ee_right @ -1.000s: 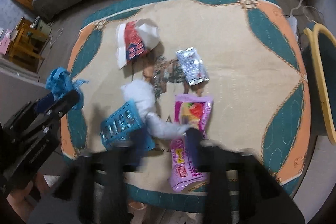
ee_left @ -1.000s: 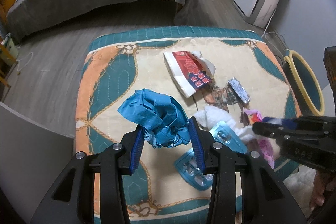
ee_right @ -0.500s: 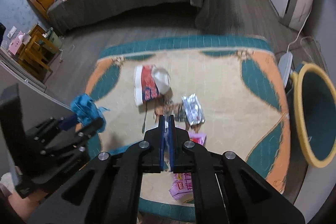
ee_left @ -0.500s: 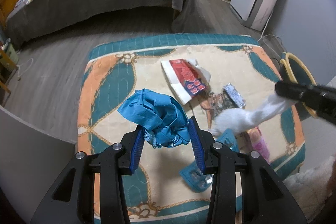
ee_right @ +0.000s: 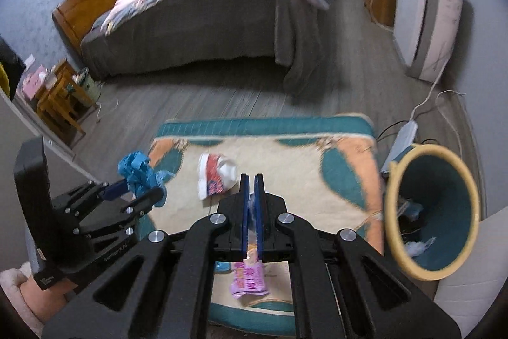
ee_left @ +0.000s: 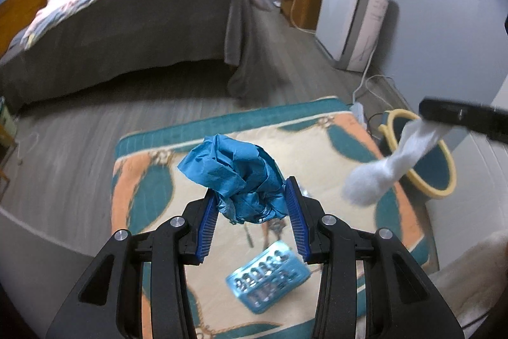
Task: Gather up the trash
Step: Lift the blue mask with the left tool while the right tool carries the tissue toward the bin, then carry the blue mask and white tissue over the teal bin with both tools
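Observation:
My left gripper (ee_left: 250, 196) is shut on a crumpled blue wad (ee_left: 235, 170) and holds it above the patterned mat (ee_left: 317, 142). From the left wrist view, my right gripper (ee_left: 427, 113) is at the right with a white tissue wad (ee_left: 381, 177) hanging from its tip, beside the teal bin with a yellow rim (ee_left: 451, 180). In the right wrist view its jaws (ee_right: 251, 180) are shut, with a white shred (ee_right: 251, 207) pinched between the pads. The left gripper (ee_right: 133, 193) with the blue wad (ee_right: 136, 170) shows at the left there.
On the mat lie a teal blister pack (ee_left: 268, 275), a red-and-white packet (ee_right: 216, 173) and a pink wrapper (ee_right: 249, 278). The bin (ee_right: 444, 189) holds some scraps. Behind are a bed (ee_right: 203, 15), a white appliance (ee_right: 425, 15), cables and a power strip (ee_right: 403, 138).
Both grippers have risen. The right gripper closed on the white wad, lifted it off the mat and carried it right, toward the bin. The blue wad stays in the left grip.

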Demonstrator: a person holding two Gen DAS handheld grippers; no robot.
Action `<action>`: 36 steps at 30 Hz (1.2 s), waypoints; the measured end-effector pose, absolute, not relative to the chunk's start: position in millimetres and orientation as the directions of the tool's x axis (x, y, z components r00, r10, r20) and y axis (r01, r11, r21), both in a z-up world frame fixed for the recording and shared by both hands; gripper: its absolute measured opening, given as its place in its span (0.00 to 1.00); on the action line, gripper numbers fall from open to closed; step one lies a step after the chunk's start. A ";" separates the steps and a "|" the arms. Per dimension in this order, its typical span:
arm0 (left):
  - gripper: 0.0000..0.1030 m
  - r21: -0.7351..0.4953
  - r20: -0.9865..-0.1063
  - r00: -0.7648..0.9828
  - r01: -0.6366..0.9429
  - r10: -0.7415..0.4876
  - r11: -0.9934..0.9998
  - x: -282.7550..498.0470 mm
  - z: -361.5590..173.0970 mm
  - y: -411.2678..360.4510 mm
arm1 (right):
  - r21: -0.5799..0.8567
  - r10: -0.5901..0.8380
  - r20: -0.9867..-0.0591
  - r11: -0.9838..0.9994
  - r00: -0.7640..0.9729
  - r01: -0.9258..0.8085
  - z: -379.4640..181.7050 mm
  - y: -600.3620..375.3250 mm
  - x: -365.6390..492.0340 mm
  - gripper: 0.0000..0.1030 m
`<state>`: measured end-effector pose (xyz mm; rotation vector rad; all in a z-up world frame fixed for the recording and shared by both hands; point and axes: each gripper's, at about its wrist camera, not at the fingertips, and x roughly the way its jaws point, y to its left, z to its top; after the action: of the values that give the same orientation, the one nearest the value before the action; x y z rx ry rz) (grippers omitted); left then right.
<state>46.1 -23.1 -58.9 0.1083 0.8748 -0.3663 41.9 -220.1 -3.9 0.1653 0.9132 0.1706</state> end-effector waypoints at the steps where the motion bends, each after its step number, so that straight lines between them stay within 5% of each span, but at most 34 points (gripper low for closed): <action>1: 0.42 -0.050 -0.764 0.585 0.367 -0.272 0.929 45.9 -55.6 -28.1 | 0.218 0.213 -0.764 0.974 0.609 -0.066 1.6 -228.7 40.8 0.03; 36: 0.42 -0.027 -0.773 0.441 0.696 -0.457 0.718 43.2 -28.0 -242.3 | 0.273 -0.032 -0.705 0.910 0.709 0.312 6.3 -474.5 -17.6 0.03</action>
<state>43.2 -242.3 -28.0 0.3157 0.8487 -0.7304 -17.6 -474.5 6.3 0.3916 0.7639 -0.1964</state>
